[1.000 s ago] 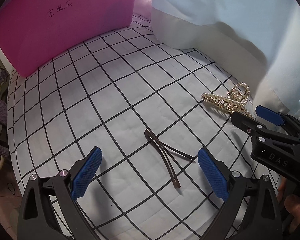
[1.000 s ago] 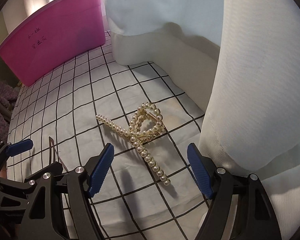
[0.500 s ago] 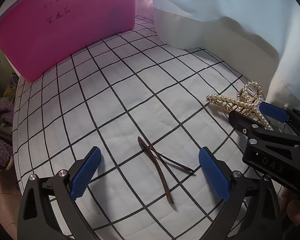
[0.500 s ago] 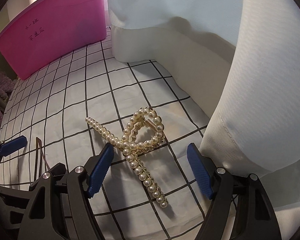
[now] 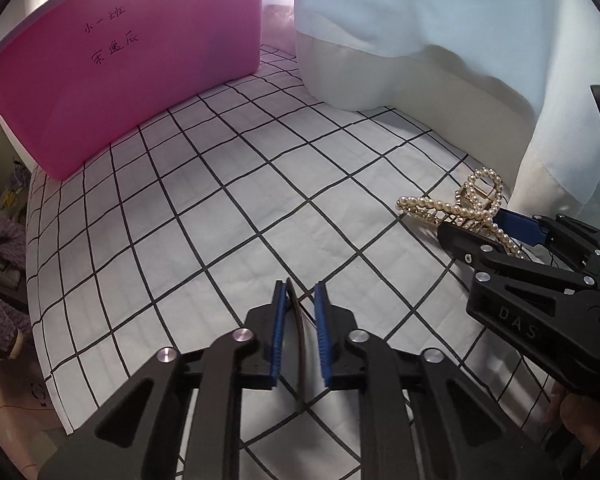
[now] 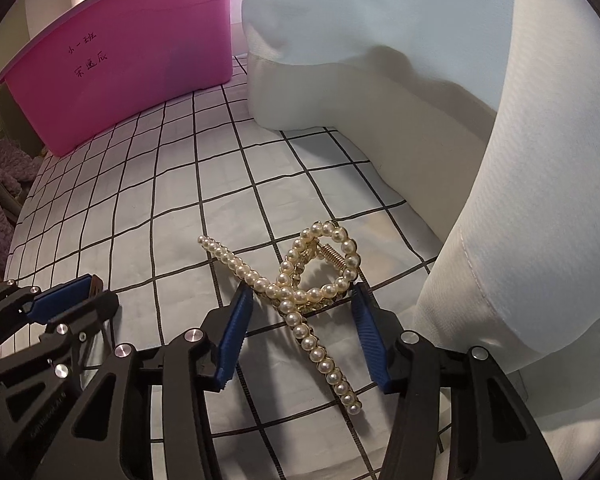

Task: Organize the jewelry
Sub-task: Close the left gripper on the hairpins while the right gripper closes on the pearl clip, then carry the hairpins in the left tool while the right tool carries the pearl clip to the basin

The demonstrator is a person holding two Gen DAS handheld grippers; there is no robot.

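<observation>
Checked cloth at the bottom: left hand-held gripper (image 5: 300,320) just pinched the brown hairpin (image 5: 296,320), while right hand-held gripper (image 6: 300,320) closes around, not yet gripping, the pearl clip (image 6: 296,292), so both can be lifted soon.

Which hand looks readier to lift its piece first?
Left, probably: the left gripper has shut on the thin brown hairpin, while the right gripper's closing jaws only straddle the pearl-studded gold claw clip.

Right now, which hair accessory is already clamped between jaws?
The thin brown hairpin, pinched by the left gripper; the pearl claw clip sits between open jaws.
</observation>
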